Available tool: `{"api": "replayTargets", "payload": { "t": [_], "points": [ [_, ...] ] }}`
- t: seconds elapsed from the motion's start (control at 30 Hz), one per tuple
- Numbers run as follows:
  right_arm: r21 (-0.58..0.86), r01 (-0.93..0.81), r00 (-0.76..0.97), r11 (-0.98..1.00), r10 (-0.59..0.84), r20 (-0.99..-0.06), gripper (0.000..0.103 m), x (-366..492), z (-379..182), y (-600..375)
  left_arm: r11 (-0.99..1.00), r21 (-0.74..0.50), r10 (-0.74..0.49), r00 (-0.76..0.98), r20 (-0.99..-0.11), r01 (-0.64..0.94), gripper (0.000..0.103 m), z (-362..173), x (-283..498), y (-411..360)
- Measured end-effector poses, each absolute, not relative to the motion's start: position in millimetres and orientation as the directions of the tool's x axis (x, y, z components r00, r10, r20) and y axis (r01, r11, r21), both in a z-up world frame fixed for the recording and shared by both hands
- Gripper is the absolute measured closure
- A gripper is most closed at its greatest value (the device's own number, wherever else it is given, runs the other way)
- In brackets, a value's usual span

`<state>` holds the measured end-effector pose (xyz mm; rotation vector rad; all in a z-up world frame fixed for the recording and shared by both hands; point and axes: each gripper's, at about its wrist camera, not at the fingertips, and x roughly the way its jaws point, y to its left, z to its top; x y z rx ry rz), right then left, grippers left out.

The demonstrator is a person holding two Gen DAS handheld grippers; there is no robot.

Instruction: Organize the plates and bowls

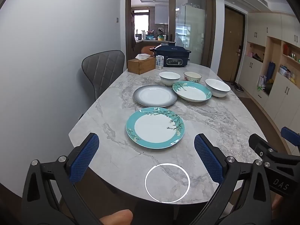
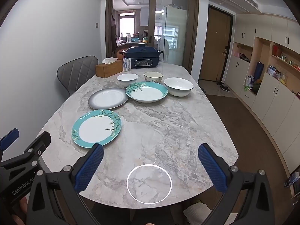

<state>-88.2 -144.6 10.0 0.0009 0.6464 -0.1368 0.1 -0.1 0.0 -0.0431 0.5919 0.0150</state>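
Two grippers' fingers spread, empty; teal flat plate just beyond.

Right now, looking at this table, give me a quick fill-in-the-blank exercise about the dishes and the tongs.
1. The plate nearest the cameras, the flat teal plate, has a floral rim coloured ____.
2. The number of bowls standing behind the plates is ____.
3. The left tongs and right tongs both stand ____, holding nothing.
4. The wooden tissue box sits beside a dark blue electric ____.

Missing: teal; three; open; cooker
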Motion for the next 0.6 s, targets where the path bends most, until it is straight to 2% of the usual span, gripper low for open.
{"api": "replayTargets", "payload": {
  "t": [0.6],
  "points": [
    [-0.042,0.127,0.787,0.991,-0.127,-0.604,0.000,-87.5,9.2,-146.0,1.000,-0.020,0.008,0.830,-0.558,-0.023,0.000,-3.7,2.0,2.0]
  ]
}}
